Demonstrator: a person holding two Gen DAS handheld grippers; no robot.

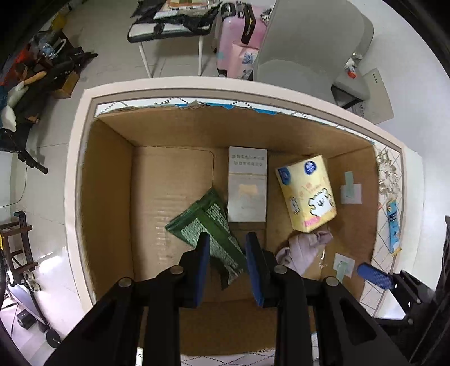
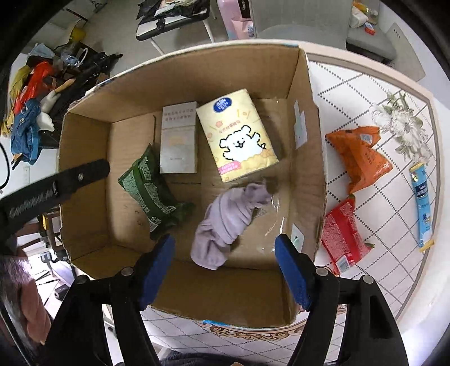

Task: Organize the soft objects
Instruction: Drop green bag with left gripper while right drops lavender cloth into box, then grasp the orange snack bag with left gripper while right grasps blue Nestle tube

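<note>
Pale tiled floor, cluttered: a small white-legged table (image 1: pixel 168 25) heaped with dark items, a pink suitcase (image 1: pixel 239 42), a grey chair (image 1: pixel 309 48), and a heap of bags and clothing at the left edge of the right wrist view. Work surface: a white table (image 2: pixel 379 180) with a diamond-line pattern and a floral print near its far right edge. On it, an open cardboard box (image 2: pixel 84 135), flaps up, brown interior, blue tape along a torn rim. Contents of box: a yellow tissue pack (image 2: pixel 236 132) printed with a white cartoon dog, lying flat toward the far right; a grey flat carton (image 2: pixel 178 140) just beside it to the left; a green snack packet (image 2: pixel 149 191), tilted, nearer the left wall; a crumpled lilac cloth (image 2: pixel 225 219) on the box floor near the front, just below the tissue pack. Pale stickers on the box's right side. Outside the box, on the table to the right: an orange packet (image 2: pixel 360 157), a red packet (image 2: pixel 343 233) close against the box wall, and a blue tube (image 2: pixel 422 202) lying well apart near the table edge. Left gripper (image 1: pixel 227 264): positioned over the box, blue pads apart with a narrow gap, the lower end of the green packet seen between them; whether the pads touch it cannot be told. Right gripper (image 2: pixel 227 270): above the front of the box, jaws wide apart, holding nothing, the lilac cloth lying between and beyond the fingers (image 2: pixel 157 267).
</note>
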